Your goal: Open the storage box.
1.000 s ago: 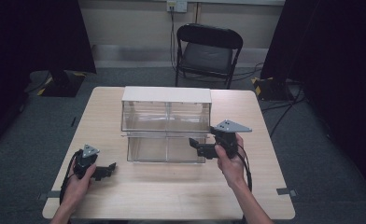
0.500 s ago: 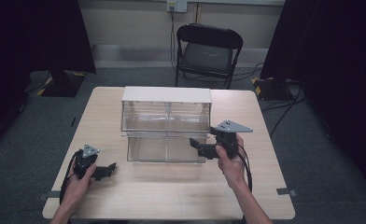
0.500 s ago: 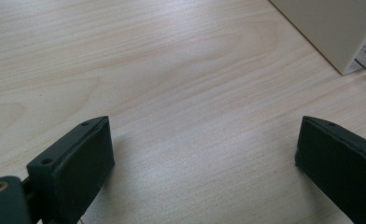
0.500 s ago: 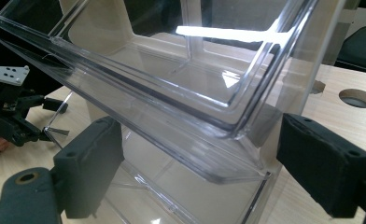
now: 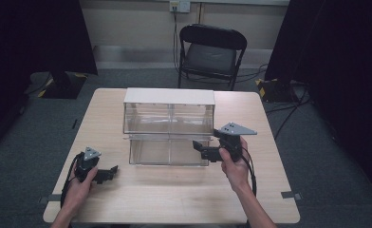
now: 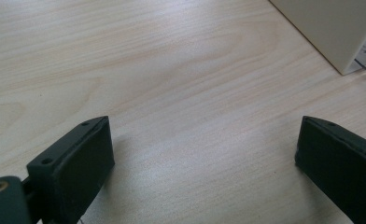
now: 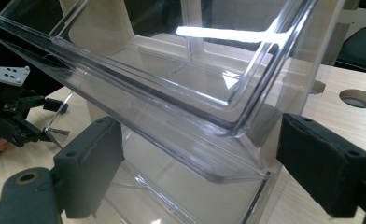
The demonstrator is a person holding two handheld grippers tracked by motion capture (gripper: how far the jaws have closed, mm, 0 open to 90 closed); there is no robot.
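A clear plastic drawer cabinet (image 5: 169,126) with a white top stands mid-table, two tiers high. My right gripper (image 5: 199,149) is open at its front right, held by a hand. In the right gripper view the jaws of my right gripper (image 7: 200,158) stand wide on either side of the rim of a clear drawer (image 7: 172,93), apart from it. My left gripper (image 5: 112,172) rests low on the table at the front left, open, aimed toward the cabinet. Bare wood lies between the pads of my left gripper (image 6: 204,149), and the cabinet's white corner (image 6: 340,32) shows ahead.
The wooden table (image 5: 174,199) has bare room in front of the cabinet. A round hole (image 7: 357,98) is cut in the tabletop to the cabinet's right. A black folding chair (image 5: 210,52) stands behind the table. Dark curtains flank the room.
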